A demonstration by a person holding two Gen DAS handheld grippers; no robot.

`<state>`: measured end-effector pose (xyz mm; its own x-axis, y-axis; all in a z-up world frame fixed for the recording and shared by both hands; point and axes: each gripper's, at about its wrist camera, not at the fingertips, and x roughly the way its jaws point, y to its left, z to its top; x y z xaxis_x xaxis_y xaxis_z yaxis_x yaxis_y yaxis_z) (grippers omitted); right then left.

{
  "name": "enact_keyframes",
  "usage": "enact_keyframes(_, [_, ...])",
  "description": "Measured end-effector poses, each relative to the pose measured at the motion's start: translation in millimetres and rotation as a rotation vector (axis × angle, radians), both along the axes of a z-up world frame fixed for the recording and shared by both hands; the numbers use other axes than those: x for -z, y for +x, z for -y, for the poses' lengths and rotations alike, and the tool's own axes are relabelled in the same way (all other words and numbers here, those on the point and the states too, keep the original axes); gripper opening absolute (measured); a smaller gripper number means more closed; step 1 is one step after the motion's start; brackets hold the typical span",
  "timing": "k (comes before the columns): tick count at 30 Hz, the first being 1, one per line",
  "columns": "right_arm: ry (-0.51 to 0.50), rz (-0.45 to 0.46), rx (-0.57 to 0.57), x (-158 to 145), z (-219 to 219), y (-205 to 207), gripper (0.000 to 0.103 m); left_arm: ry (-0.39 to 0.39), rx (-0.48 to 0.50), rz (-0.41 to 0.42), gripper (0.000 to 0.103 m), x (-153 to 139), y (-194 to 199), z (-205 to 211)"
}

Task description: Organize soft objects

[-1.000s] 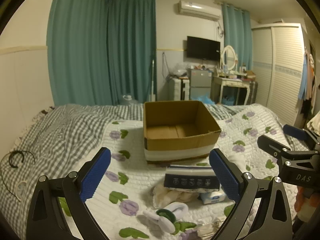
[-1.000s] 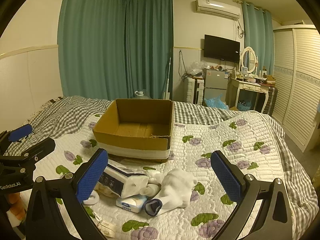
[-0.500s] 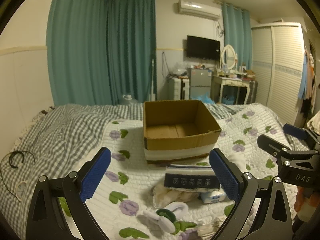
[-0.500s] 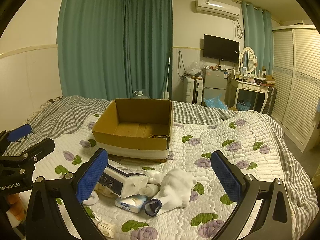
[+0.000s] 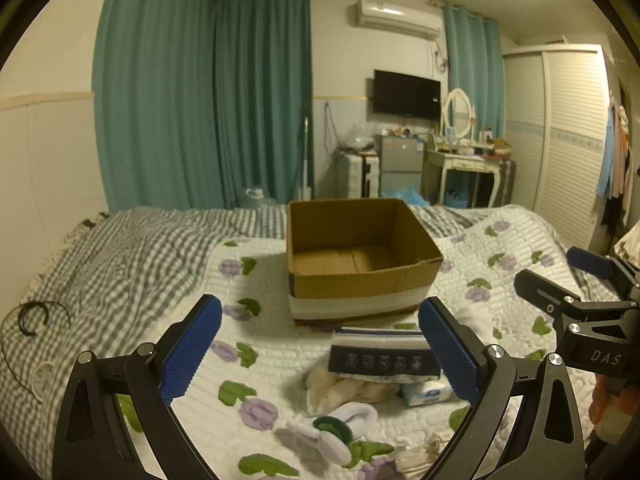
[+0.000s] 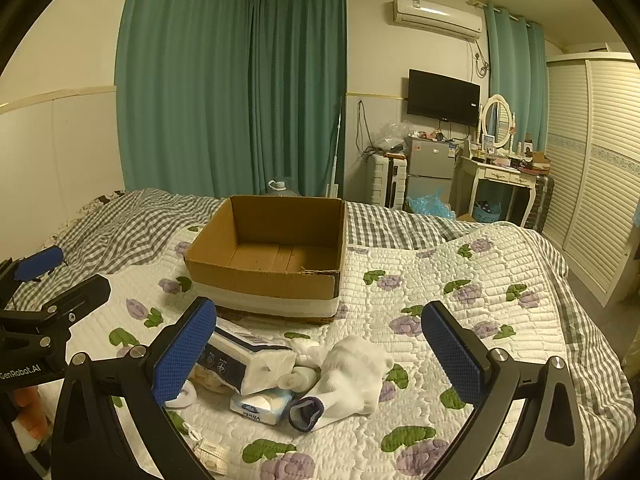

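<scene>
An open, empty cardboard box stands on the bed. In front of it lies a pile: a tissue pack with a dark blue label, a small blue-white tissue packet, a white sock with a dark cuff, a cream cloth, and white socks with a green ring. My left gripper is open and empty above the pile. My right gripper is open and empty above the pile; it also shows in the left wrist view.
The bed has a white floral quilt and a grey checked blanket. A black hair band and cable lie at the left. The left gripper shows at the left in the right wrist view. A dresser, fridge and wardrobe stand behind.
</scene>
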<state>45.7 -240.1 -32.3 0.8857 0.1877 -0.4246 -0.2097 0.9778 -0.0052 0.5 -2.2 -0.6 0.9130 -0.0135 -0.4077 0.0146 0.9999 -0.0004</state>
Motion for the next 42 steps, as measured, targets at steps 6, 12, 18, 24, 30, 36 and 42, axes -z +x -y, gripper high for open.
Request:
enact_keyframes(6, [-0.002,-0.002,0.000,0,0,0,0.103,0.003,0.000,-0.003,0.101,3,-1,0])
enact_keyframes(12, [-0.003,-0.003,0.000,0,0,0,0.103,0.003,-0.001,-0.005,0.101,3,0,0])
enact_keyframes(18, [0.001,0.000,0.003,-1,0,0,0.103,0.003,0.000,-0.005,0.101,4,-1,0])
enact_keyframes(24, [0.000,0.001,0.003,-2,-1,-1,0.103,0.007,0.001,0.000,0.101,4,-2,1])
enact_keyframes(30, [-0.009,0.014,0.004,-9,-1,-6,0.103,0.014,0.004,0.007,0.101,-1,-5,1])
enact_keyframes(36, [-0.014,0.041,0.003,-23,0,-20,0.103,0.029,0.013,0.023,0.101,-12,-14,5])
enact_keyframes(42, [-0.030,0.039,-0.003,-31,-5,-32,0.103,0.045,0.050,-0.005,0.101,-20,-25,6])
